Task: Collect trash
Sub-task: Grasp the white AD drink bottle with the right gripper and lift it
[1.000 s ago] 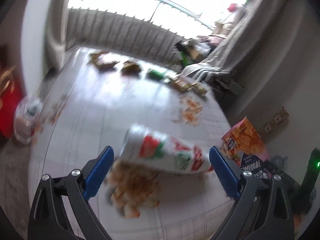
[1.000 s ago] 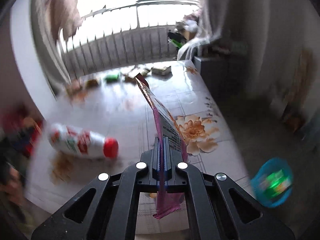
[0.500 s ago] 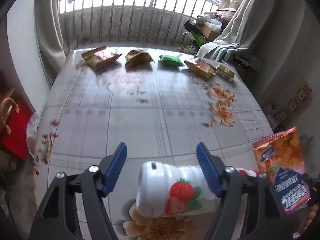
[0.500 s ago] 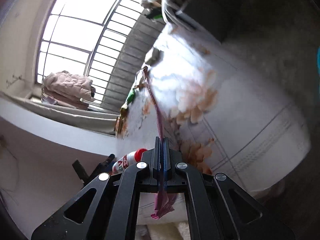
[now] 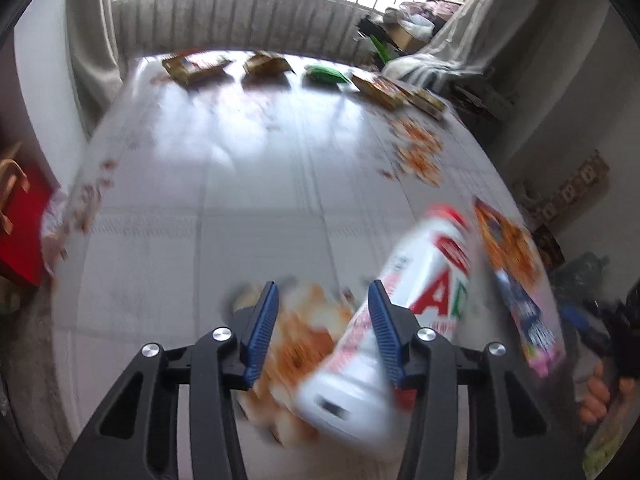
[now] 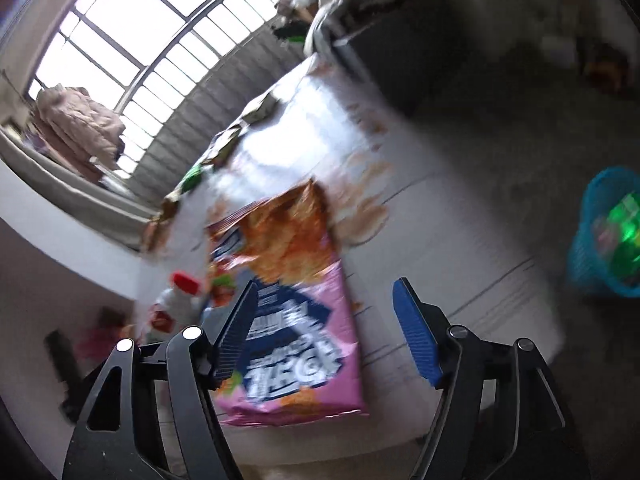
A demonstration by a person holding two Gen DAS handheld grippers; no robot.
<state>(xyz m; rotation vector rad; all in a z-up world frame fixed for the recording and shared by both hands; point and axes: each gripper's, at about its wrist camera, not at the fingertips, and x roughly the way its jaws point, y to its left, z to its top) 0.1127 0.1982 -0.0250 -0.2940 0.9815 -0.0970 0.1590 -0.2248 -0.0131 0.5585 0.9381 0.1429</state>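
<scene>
A white yoghurt bottle [image 5: 416,292] with a red cap and strawberry print lies tilted on the floral table [image 5: 256,184], cap pointing away to the right. My left gripper [image 5: 323,332] is closing. The bottle's base sits between the jaws and its body crosses the right pad; the left pad is apart from it. An orange and pink snack bag [image 6: 292,292] hangs loose between the opening jaws of my right gripper [image 6: 326,292], close against the left pad. The picture is blurred. The bag [image 5: 516,280] also shows beside the bottle in the left wrist view.
Several wrappers [image 5: 266,65] and a green packet [image 5: 324,74] lie along the table's far edge by the window railing. A blue basket [image 6: 604,240] with something green in it stands on the floor to the right. A red bag [image 5: 16,224] sits left of the table.
My right gripper went from shut on the snack bag to wide apart, and the bag now shows its face. My left jaws narrowed and sank; the bottle swung from lying across to tilted right.
</scene>
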